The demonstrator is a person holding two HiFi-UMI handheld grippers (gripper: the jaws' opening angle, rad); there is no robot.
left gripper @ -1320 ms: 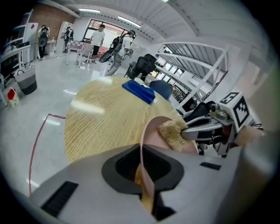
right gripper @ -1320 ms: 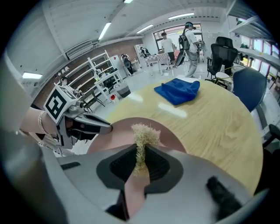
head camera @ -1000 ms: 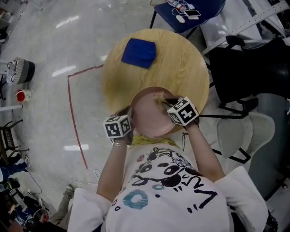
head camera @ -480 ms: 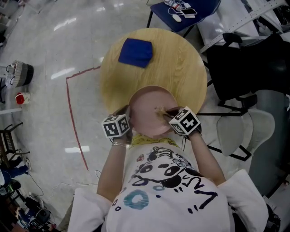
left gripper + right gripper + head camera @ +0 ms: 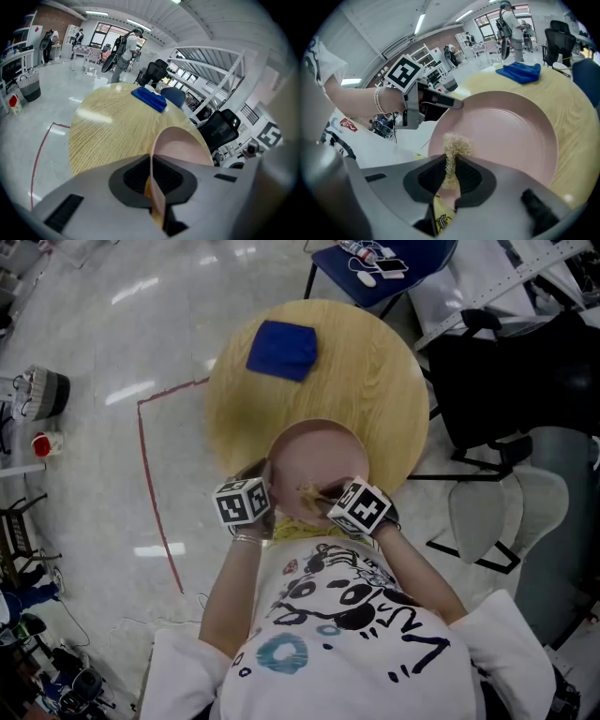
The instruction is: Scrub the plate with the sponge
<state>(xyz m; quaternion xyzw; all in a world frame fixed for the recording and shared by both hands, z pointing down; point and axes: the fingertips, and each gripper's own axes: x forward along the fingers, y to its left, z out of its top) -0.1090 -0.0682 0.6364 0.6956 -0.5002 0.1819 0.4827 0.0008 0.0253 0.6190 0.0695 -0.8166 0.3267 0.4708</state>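
A pink plate is held over the near edge of the round wooden table. My left gripper is shut on the plate's left rim, which runs edge-on between its jaws. My right gripper is shut on a tan fibrous sponge, whose frayed tip rests against the plate's near inner face. In the right gripper view the left gripper clamps the rim at the plate's far left.
A folded blue cloth lies on the far part of the table. A blue chair stands behind the table, black office chairs to the right. Red tape marks the floor at left.
The right gripper has drawn the sponge across the plate from its upper middle towards the near rim. The left gripper and plate have barely shifted.
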